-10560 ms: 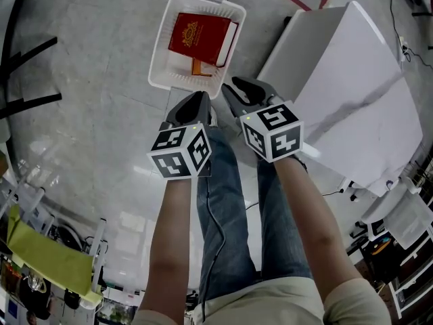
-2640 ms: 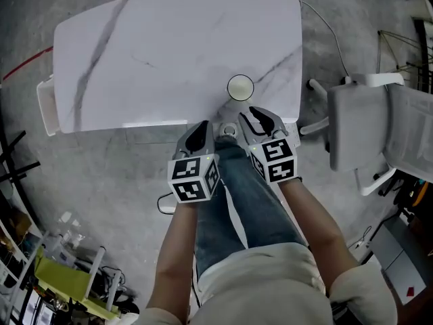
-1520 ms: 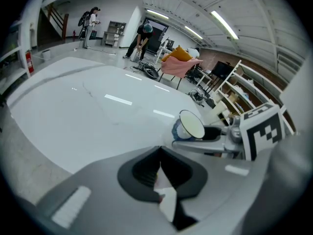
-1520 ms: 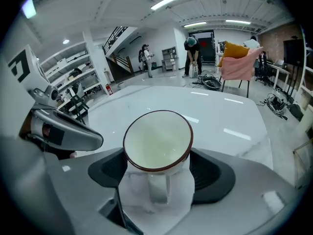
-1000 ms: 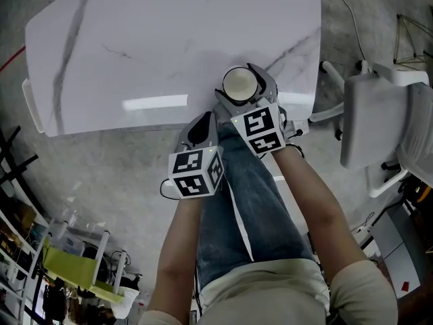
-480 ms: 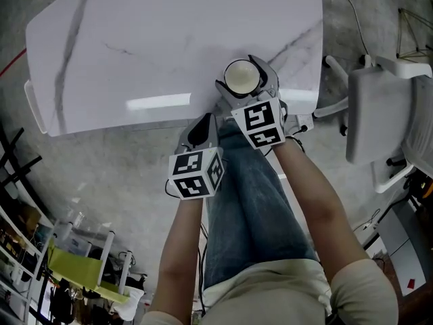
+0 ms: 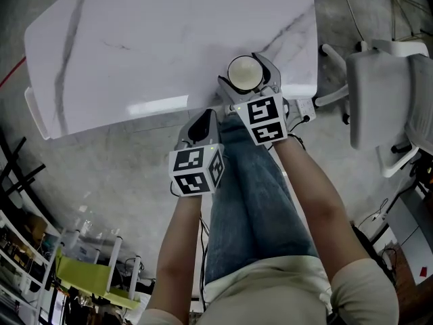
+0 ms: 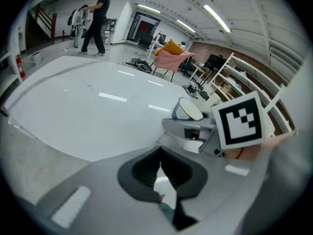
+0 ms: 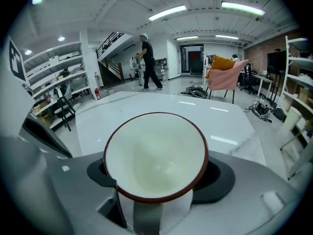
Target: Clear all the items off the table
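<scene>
The cup (image 7: 244, 72) stands at the near right edge of the worktop (image 7: 149, 39), and I see nothing else on that slab, so this looks like the final pick of the clearing job. The right gripper (image 9: 156, 180) has its fingers (image 7: 269, 65) on either side of the cup, and they seem to be pressed against its walls. I cannot tell whether the cup is off the surface yet. The left gripper (image 7: 200, 126) hangs just off the near edge, fingers closed on nothing.

Next, I would expect a steady lift with the cup kept upright, then a carry away from the table.

The cup is round, glossy and cream-white with a thin reddish-brown rim, and it is empty inside. It looks like hard ceramic or enamel, slippery to hold. The worktop is smooth white marble-look with grey veins and rounded corners.
</scene>
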